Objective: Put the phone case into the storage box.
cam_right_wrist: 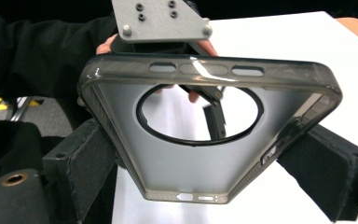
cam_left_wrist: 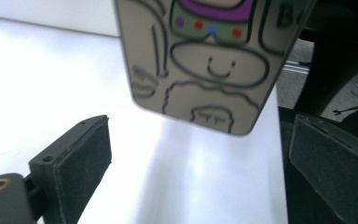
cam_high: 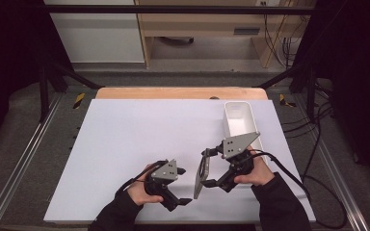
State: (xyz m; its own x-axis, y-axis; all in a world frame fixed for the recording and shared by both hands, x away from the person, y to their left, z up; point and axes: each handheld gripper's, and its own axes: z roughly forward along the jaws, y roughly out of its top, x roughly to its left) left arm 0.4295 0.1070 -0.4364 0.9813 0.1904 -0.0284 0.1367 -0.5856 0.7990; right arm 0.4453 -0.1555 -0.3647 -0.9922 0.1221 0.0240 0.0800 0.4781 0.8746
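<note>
Phone case (cam_high: 202, 172) stands on its edge above the near right part of the white table (cam_high: 125, 144), pinched by its two long sides between the jaws of the right gripper (cam_high: 211, 167). Just to its left is the left gripper (cam_high: 183, 186), with its jaws spread wide and nothing between them. A white bin (cam_high: 240, 121) sits farther back on the right, and I cannot tell what is inside.

The high view looks forward and down over the whole counter (cam_high: 125, 144). Each gripper view sits close behind its own jaws, and both face the same phone case (cam_right_wrist: 205, 135) from opposite sides.
</note>
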